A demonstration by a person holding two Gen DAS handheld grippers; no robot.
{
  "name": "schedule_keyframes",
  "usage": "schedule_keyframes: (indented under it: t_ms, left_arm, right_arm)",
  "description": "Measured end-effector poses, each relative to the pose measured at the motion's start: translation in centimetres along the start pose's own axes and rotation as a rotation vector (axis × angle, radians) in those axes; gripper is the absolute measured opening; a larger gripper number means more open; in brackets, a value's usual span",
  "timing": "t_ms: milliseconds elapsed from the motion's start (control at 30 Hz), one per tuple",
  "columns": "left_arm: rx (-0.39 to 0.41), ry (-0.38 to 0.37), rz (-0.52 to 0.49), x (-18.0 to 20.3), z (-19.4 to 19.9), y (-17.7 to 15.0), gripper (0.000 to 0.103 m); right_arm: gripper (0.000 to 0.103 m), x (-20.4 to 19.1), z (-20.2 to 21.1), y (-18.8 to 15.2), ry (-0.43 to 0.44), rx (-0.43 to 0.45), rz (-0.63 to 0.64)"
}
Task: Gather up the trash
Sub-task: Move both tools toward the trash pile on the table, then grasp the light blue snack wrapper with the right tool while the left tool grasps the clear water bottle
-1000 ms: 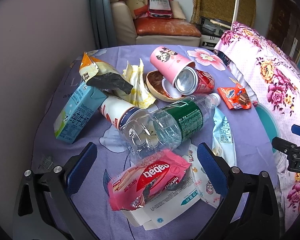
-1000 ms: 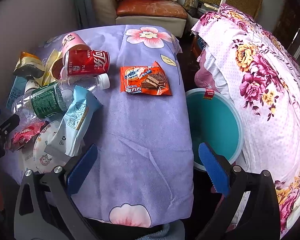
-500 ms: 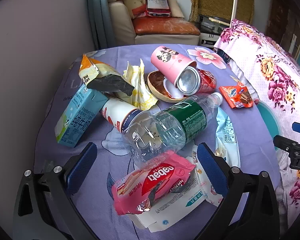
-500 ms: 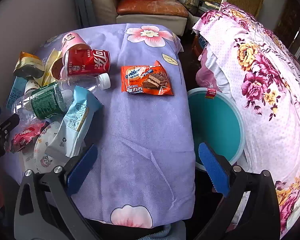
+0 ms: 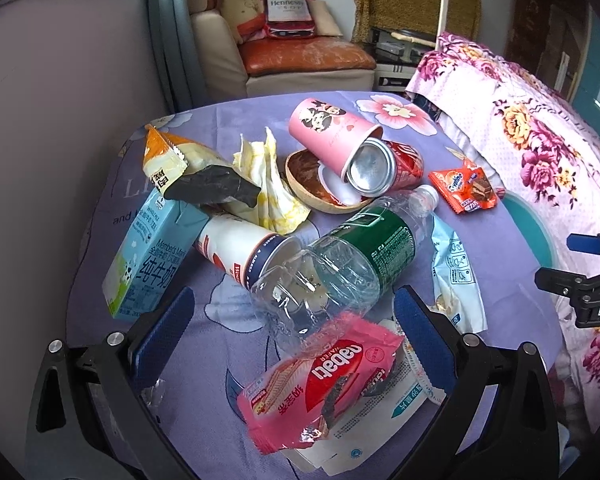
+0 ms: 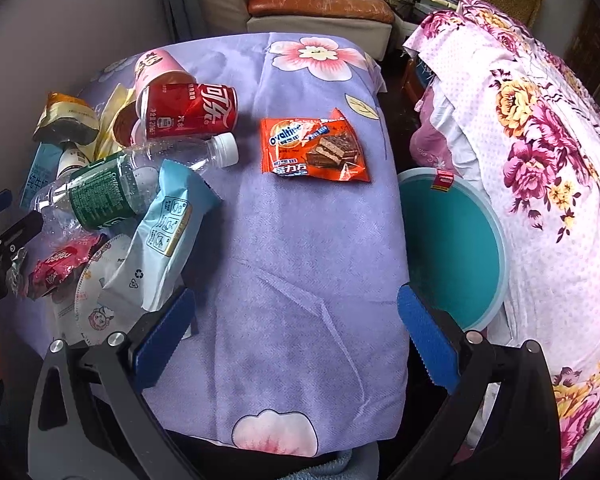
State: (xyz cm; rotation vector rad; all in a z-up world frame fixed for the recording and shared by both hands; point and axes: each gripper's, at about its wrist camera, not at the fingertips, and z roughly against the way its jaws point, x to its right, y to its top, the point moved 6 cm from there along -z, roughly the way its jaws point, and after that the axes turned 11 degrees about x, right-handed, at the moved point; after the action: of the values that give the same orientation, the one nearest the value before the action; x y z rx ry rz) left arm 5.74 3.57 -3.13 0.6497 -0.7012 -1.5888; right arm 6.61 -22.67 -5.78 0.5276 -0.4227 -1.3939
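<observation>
Left claw [image 5: 292, 320] spread wide, gripping nothing, low centre of its frame above the pink wafer wrapper [image 5: 324, 384], which lies on white packaging at the counter's [image 6: 300, 260] near edge. Since a second ago the litter pile sits slightly lower and larger in frame; claw has edged closer. Clear water bottle [image 5: 340, 264] with green label lies just behind the wrapper, touching a white bottle [image 5: 240, 248]. Red cola can [image 5: 384, 168] sits in the mouth of a tipped pink cup [image 5: 332, 132]. Right claw [image 6: 292, 340] also spread and empty, over bare purple cloth; view barely changed. Orange Ovaltine wrapper [image 6: 312, 152] centre frame; teal bin [image 6: 452, 248] right of counter.
</observation>
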Motion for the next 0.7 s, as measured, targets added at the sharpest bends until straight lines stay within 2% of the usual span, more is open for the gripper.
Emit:
schedule_keyframes:
  t_ms: [167,300,500,567,600,633,700]
  left_arm:
    - [0.014,0.012,-0.073,-0.7,0.0,0.1,0.099]
    - [-0.009,-0.027,-0.097,-0.9,-0.3,0.2,0.099]
    - [-0.050,-0.028,-0.058,-2.4,-1.0,0.7,0.099]
    - [-0.046,-0.028,-0.051,-2.8,-1.0,1.0,0.099]
    - [-0.044,-0.048,-0.056,-2.7,-0.9,1.2,0.099]
    - [-0.041,-0.065,-0.064,-2.5,-0.8,1.4,0.099]
    - [-0.032,-0.083,-0.082,-2.0,-0.6,1.9,0.099]
  right_arm:
    - [0.097,-1.5,-1.5,0.8,0.075,-0.045,-0.017]
    - [0.097,-3.8,-3.1,1.5,0.153,-0.071,-0.012]
    - [0.095,-7.1,-5.9,1.8,0.234,-0.113,-0.009]
    - [0.089,-7.4,-6.7,1.6,0.253,-0.133,-0.015]
    - [0.080,-7.7,-7.3,1.3,0.262,-0.151,-0.024]
    - [0.065,-7.7,-7.5,1.1,0.274,-0.168,-0.034]
    - [0.042,-8.0,-7.9,0.5,0.316,-0.209,-0.061]
